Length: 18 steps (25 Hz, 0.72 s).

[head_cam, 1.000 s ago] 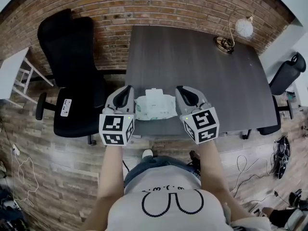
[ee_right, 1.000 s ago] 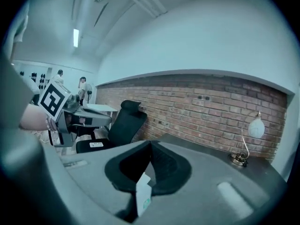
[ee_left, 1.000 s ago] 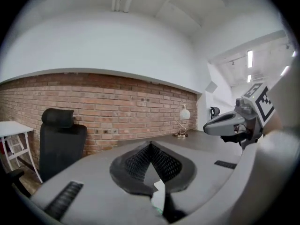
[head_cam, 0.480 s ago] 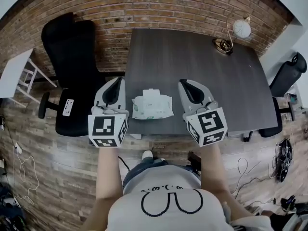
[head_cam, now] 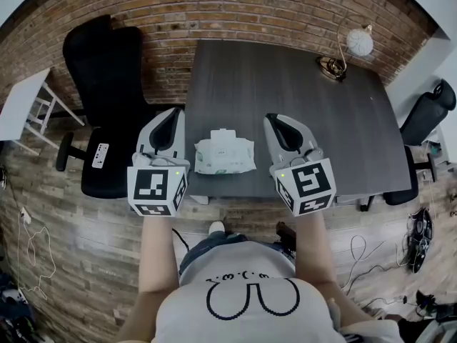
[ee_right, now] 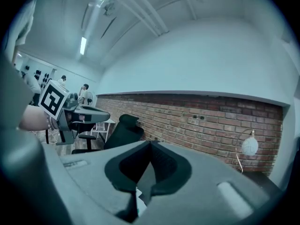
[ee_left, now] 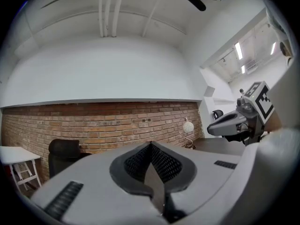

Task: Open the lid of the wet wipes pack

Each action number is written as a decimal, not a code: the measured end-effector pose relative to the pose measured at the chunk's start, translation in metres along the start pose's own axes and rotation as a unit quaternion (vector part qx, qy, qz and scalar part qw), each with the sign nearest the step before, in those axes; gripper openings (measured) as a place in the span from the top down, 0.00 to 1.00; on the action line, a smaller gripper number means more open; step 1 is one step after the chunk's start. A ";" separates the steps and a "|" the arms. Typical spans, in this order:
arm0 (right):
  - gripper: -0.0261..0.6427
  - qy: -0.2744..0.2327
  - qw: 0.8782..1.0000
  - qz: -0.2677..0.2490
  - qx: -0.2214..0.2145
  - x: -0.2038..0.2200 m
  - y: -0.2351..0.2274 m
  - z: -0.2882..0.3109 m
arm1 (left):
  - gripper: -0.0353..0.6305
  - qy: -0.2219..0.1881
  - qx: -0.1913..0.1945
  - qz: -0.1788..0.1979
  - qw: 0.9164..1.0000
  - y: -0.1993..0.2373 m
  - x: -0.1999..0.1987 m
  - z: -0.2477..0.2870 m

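Note:
The wet wipes pack point(head_cam: 224, 156) lies flat near the front edge of the dark grey table point(head_cam: 285, 77), with its white lid closed. My left gripper point(head_cam: 171, 118) hovers to the pack's left and my right gripper point(head_cam: 275, 123) to its right, both held level above the table and clear of the pack. In the left gripper view the left gripper point(ee_left: 151, 147) has its jaws pressed together with nothing between them. The right gripper point(ee_right: 150, 146) looks the same in its own view, with only a white sliver of the pack point(ee_right: 139, 202) showing below it.
A black office chair point(head_cam: 107, 84) stands left of the table and another chair point(head_cam: 426, 113) at the right. A globe lamp point(head_cam: 359, 43) sits on the table's far right corner. A white side table point(head_cam: 18, 106) is at far left; cables lie on the wooden floor.
Both grippers have risen off the table beside the pack and moved slightly apart. The pack has stayed where it was, lid closed.

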State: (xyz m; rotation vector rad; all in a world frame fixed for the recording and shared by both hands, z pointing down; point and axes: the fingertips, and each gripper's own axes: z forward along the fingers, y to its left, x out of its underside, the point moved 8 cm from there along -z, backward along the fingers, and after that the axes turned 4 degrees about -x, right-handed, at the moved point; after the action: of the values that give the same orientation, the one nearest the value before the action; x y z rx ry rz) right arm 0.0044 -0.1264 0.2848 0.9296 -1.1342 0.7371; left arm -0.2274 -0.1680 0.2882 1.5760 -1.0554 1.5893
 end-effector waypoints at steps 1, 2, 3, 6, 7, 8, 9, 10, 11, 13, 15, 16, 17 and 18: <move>0.97 0.000 1.000 -0.002 0.000 0.000 0.001 0.000 | 0.95 -0.001 0.000 0.001 1.000 0.000 0.000 -0.001; 0.97 0.001 1.000 -0.004 0.000 -0.001 0.001 0.000 | 0.95 -0.001 0.000 0.003 1.000 0.000 0.000 -0.001; 0.97 0.002 1.000 -0.006 0.000 -0.001 0.002 0.000 | 0.95 -0.002 0.000 0.004 1.000 0.001 -0.001 -0.002; 0.97 0.004 1.000 -0.009 0.000 -0.001 0.002 0.000 | 0.95 -0.005 -0.001 0.005 1.000 0.001 -0.001 -0.003; 0.97 0.005 1.000 -0.010 0.000 0.000 0.002 0.000 | 0.95 -0.005 -0.001 0.005 1.000 0.000 -0.001 -0.004; 0.97 0.005 1.000 -0.010 -0.001 0.000 0.002 -0.001 | 0.95 -0.005 -0.002 0.005 1.000 0.000 -0.001 -0.004; 0.97 0.006 1.000 -0.010 -0.001 0.000 0.002 -0.001 | 0.95 -0.005 -0.002 0.004 1.000 0.000 -0.001 -0.004; 0.97 0.006 1.000 -0.009 -0.002 0.000 0.002 -0.001 | 0.95 -0.005 -0.002 0.004 1.000 0.000 -0.001 -0.005; 0.97 0.006 1.000 -0.009 -0.003 0.000 0.002 -0.001 | 0.95 -0.006 -0.002 0.004 1.000 0.000 -0.002 -0.005; 0.97 0.006 1.000 -0.010 -0.004 -0.001 0.003 -0.001 | 0.95 -0.006 -0.002 0.004 1.000 0.000 -0.002 -0.006; 0.97 0.005 1.000 -0.011 -0.006 -0.001 0.004 -0.001 | 0.95 -0.005 -0.002 0.005 1.000 0.000 -0.002 -0.006; 0.97 0.005 1.000 -0.012 -0.007 0.000 0.003 -0.001 | 0.95 -0.005 -0.002 0.005 1.000 -0.001 -0.002 -0.006; 0.97 0.006 1.000 -0.012 -0.008 0.000 0.003 -0.001 | 0.95 -0.005 -0.002 0.004 1.000 -0.001 -0.002 -0.005; 0.97 0.006 1.000 -0.013 -0.009 0.000 0.003 0.000 | 0.95 -0.004 -0.002 0.004 1.000 -0.002 -0.001 -0.005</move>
State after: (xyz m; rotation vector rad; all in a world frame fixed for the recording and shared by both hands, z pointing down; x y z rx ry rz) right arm 0.0022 -0.1248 0.2857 0.9220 -1.1156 0.7101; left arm -0.2280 -0.1629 0.2871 1.5799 -1.0705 1.5872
